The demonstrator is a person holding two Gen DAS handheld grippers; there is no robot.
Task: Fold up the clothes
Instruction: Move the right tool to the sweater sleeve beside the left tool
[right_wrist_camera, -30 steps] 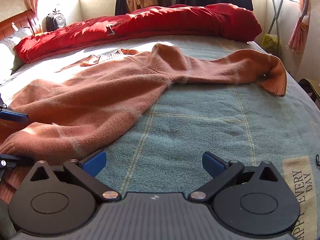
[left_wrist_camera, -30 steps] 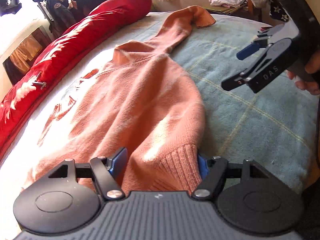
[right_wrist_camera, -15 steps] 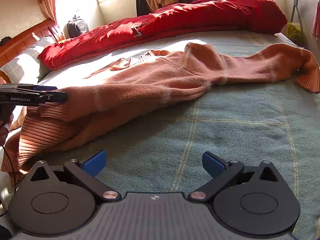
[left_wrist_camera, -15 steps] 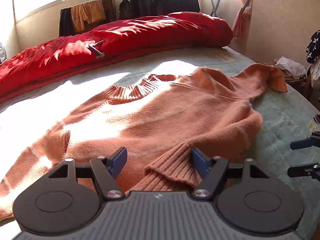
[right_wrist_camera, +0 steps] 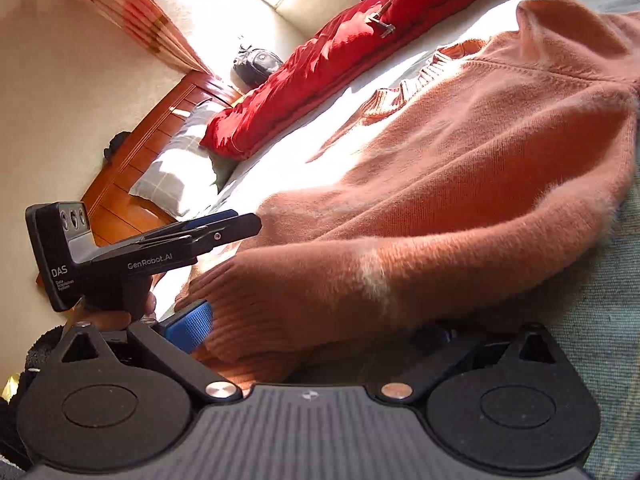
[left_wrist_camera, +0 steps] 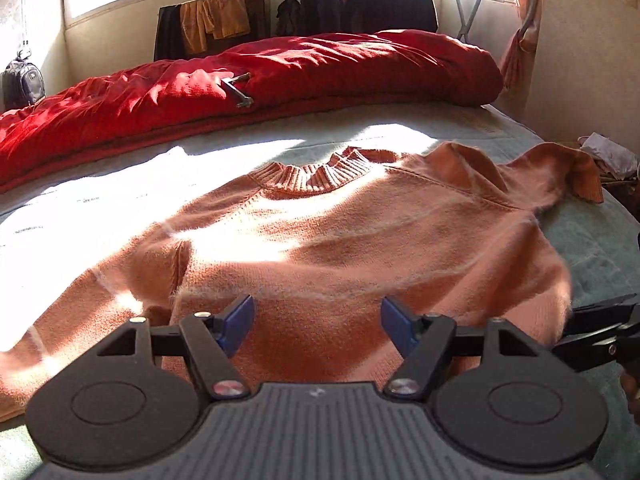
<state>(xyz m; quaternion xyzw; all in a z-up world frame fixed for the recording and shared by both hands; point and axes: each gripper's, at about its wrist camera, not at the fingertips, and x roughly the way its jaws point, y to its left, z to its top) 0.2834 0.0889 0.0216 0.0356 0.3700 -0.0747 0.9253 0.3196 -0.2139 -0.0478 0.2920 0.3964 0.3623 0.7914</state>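
- Sweater (left_wrist_camera: 360, 240): an orange knit lying spread on the bed (left_wrist_camera: 592, 240), ribbed collar toward the far side, one sleeve trailing far right and the other out to the near left, the hem nearest both cameras.
- A red duvet (left_wrist_camera: 280, 72) is bunched along the bed's far edge, well apart from the sweater.
- Left gripper (left_wrist_camera: 317, 325): jaws standing wide over the near hem; the blue pads are clear of the fabric and nothing is pinched.
- Right gripper (right_wrist_camera: 312, 328): the ribbed hem at the sweater's near right corner sits between its fingers. One blue pad (right_wrist_camera: 188, 326) is beside the rib; the other finger is buried under the folded cloth, so I cannot tell whether the grip has closed.
- Handling, as I judge it: soft, fuzzy and limp, fairly light, with no stiffness to hold a shape. It will sag and stretch if lifted by a single point.
- Best hold is probably the ribbed hem, denser and less stretchy, one gripper at each corner, pinching both layers so the body lifts evenly.
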